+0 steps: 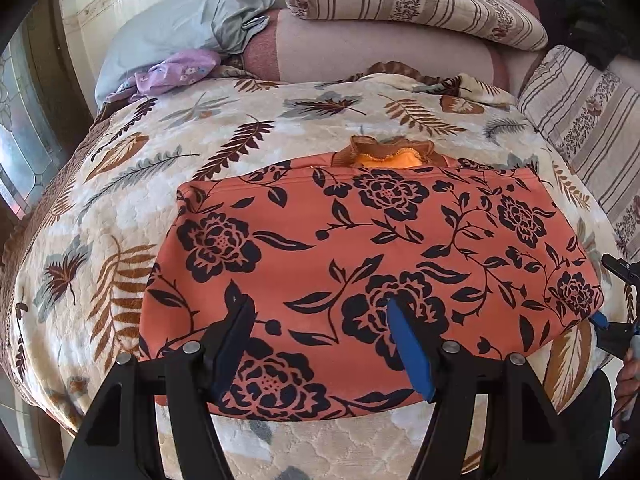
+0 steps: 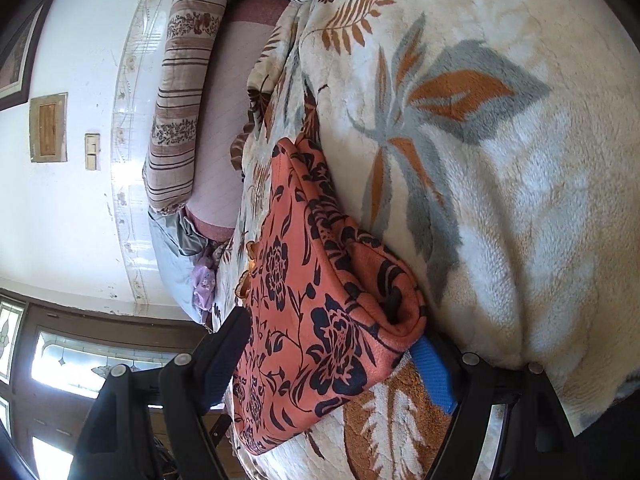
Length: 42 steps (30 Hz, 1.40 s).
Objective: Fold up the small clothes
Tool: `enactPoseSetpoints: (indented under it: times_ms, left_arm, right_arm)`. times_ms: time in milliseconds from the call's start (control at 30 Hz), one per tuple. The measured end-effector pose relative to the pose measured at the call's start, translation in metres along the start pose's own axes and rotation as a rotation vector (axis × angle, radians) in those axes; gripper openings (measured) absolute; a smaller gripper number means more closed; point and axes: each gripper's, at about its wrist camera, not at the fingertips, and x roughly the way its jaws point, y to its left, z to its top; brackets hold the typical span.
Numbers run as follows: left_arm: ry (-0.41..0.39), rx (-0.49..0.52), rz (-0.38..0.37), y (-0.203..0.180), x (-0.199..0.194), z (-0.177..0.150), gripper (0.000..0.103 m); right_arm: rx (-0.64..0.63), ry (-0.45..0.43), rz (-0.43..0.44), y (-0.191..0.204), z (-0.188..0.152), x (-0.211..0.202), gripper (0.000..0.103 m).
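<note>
An orange garment with a black flower print (image 1: pixel 360 248) lies folded flat on the leaf-patterned blanket (image 1: pixel 132 184). A brown frilled collar with yellow lining (image 1: pixel 390 154) shows at its far edge. My left gripper (image 1: pixel 320 320) is open and hovers over the garment's near edge, holding nothing. My right gripper (image 2: pixel 332 332) is open at the garment's right corner (image 2: pixel 332 320), with one finger above the folded cloth and the blue pad (image 2: pixel 434 376) below it. The right gripper also shows at the edge of the left wrist view (image 1: pixel 608 320).
Striped floral pillows (image 1: pixel 412 0) and a pale pink bolster (image 1: pixel 372 54) lie at the bed's head. A grey-blue cloth (image 1: pixel 192 28) and a lilac garment (image 1: pixel 176 72) sit at the far left. A dark garment (image 1: pixel 572 12) lies far right. The bed edge is close below.
</note>
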Motion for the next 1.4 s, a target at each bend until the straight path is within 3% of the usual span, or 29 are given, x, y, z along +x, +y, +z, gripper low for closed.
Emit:
enactPoseSetpoints:
  times_ms: [400,500,567,633,667,767,800,833,867,900,933,967,1000,1167,1300,1400]
  left_arm:
    - [-0.037,0.009,-0.029,-0.012,-0.003,0.01,0.069]
    - [-0.014,0.014,-0.039,-0.015,0.018,0.004,0.07]
    - [0.134,0.099,0.034,-0.024,0.064,-0.01,0.071]
    - [0.076,0.122,0.057,-0.028,0.054,-0.013,0.07]
    - [0.071,0.114,0.03,-0.029,0.043,-0.01,0.069]
    - [-0.069,0.095,-0.062,-0.029,0.007,-0.003,0.073]
    - [-0.074,0.1,-0.046,-0.03,0.008,-0.003,0.079]
    - [-0.032,0.105,-0.035,-0.032,0.02,-0.005,0.079]
    - [0.061,0.121,-0.04,-0.034,0.043,-0.01,0.079]
    - [0.099,0.135,-0.035,-0.035,0.057,-0.015,0.082]
    - [0.038,0.143,-0.033,-0.036,0.051,-0.016,0.083]
    - [0.044,0.14,-0.04,-0.036,0.047,-0.014,0.082]
    - [0.048,0.115,-0.077,-0.031,0.041,-0.012,0.082]
    - [-0.007,-0.117,-0.206,0.024,0.016,-0.011,0.082]
    - [-0.116,-0.369,-0.249,0.106,-0.019,-0.025,0.082]
    - [-0.144,-0.495,-0.244,0.159,-0.032,-0.046,0.082]
  right_arm:
    - [-0.016,0.023,-0.031,0.004,0.0,0.002,0.081]
    - [-0.035,0.038,-0.071,0.01,0.002,0.005,0.079]
    - [-0.048,0.03,-0.119,0.015,0.002,0.007,0.071]
    - [-0.069,0.034,-0.187,0.023,0.003,0.011,0.03]
    - [-0.063,0.039,-0.192,0.025,0.003,0.012,0.03]
    - [-0.094,0.022,-0.214,0.034,0.004,0.014,0.034]
    - [-0.078,0.027,-0.238,0.032,0.004,0.018,0.055]
    - [-0.048,0.028,-0.208,0.029,0.005,0.023,0.076]
    - [-0.042,0.015,-0.185,0.031,0.005,0.025,0.079]
    - [-0.067,0.016,-0.211,0.037,0.007,0.028,0.079]
    - [-0.106,0.025,-0.237,0.044,0.008,0.032,0.068]
    - [-0.155,0.026,-0.264,0.053,0.01,0.037,0.049]
    - [-0.184,0.038,-0.31,0.062,0.011,0.042,0.012]
    - [-0.405,-0.003,-0.341,0.149,-0.008,0.052,0.011]
    - [-0.7,0.01,-0.265,0.25,-0.079,0.071,0.011]
    - [-0.875,0.112,-0.23,0.279,-0.15,0.11,0.011]
